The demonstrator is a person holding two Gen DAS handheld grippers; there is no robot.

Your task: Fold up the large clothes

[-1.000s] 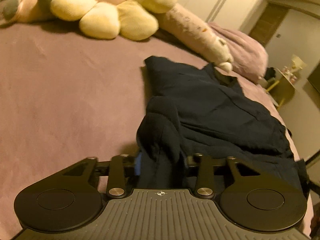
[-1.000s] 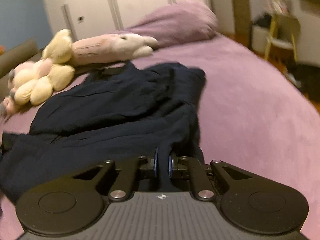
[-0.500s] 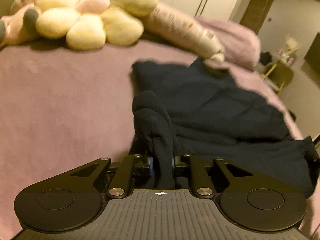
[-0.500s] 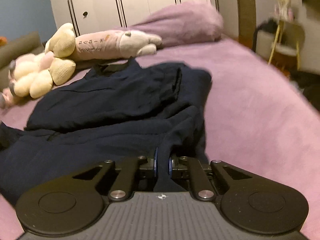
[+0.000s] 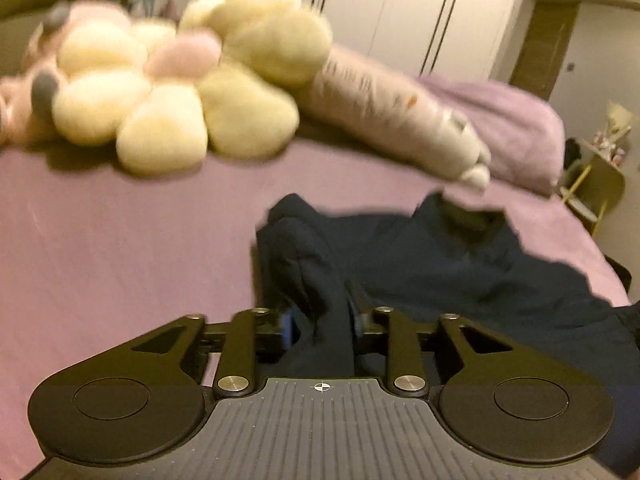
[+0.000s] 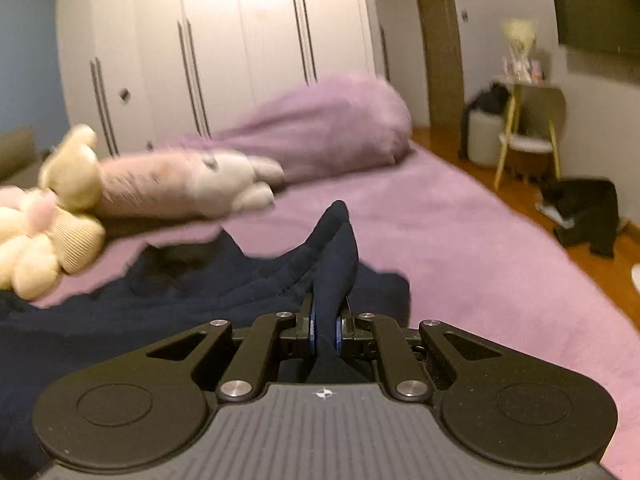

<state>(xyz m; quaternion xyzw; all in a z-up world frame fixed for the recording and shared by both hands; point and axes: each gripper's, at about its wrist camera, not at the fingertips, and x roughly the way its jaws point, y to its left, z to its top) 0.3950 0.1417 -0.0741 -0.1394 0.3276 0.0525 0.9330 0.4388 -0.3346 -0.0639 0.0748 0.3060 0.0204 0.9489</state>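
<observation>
Dark navy garment [image 5: 460, 276] on purple bed [image 5: 120, 248], near edge carried toward far side, so fold roughly halfway, imo. Left gripper [image 5: 320, 322] fingers opening, cloth still between them. Right gripper [image 6: 325, 330] pinched tight on cloth. Left: release, smooth, further folds.

Left gripper [image 5: 322, 320], jaws opening, straddles a bunched fold of the navy garment [image 5: 460, 268]; purple bedspread [image 5: 120, 248] beneath.
</observation>
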